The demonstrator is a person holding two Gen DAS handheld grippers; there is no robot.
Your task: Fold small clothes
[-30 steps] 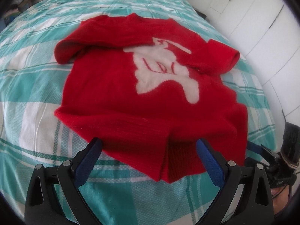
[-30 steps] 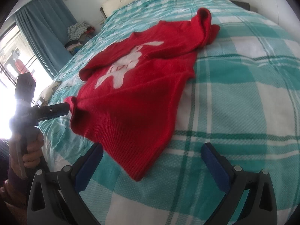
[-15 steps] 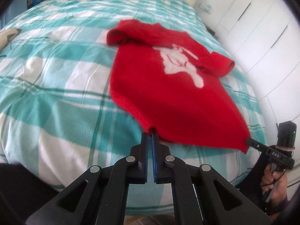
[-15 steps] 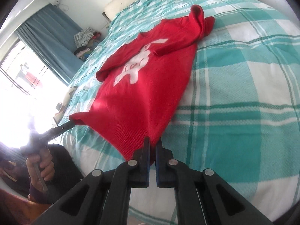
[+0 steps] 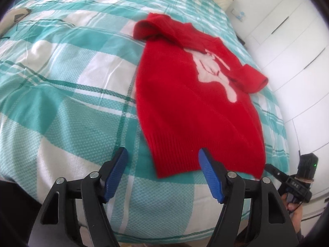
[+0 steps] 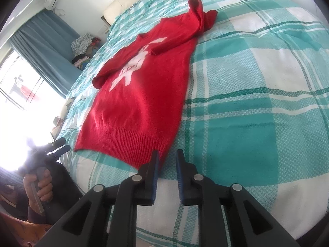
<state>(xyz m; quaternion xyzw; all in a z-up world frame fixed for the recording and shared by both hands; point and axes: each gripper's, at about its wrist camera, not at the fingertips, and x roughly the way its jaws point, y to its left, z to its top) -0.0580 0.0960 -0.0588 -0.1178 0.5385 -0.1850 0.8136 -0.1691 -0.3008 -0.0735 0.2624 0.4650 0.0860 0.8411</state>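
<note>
Teal-and-white checked bedding [image 5: 67, 94] covered the bed, with white cupboard doors [image 5: 287, 30] along one side and blue curtains [image 6: 49, 49] by the bright window on the other. On this cover the small red knitted sweater with a white figure on its chest [image 5: 185, 107] lay spread flat, ribbed hem nearest me, both sleeves folded in across the upper part.

My left gripper [image 5: 162, 173] hovered over the near edge of the bed; its jaws had just been opening and stood well spread. The hem's left corner lay in line with the gap between the blue pads [image 5: 209, 177], but neither pad pressed on it.

My right gripper [image 6: 167, 173] had also just been opening and showed only a narrow gap. Nothing sat between its pads; the hem's right corner lay on the cover just beyond the left fingertip, apparently released.

In the right wrist view my left hand [image 6: 41, 187] gripped its handle at the bed's edge
</note>
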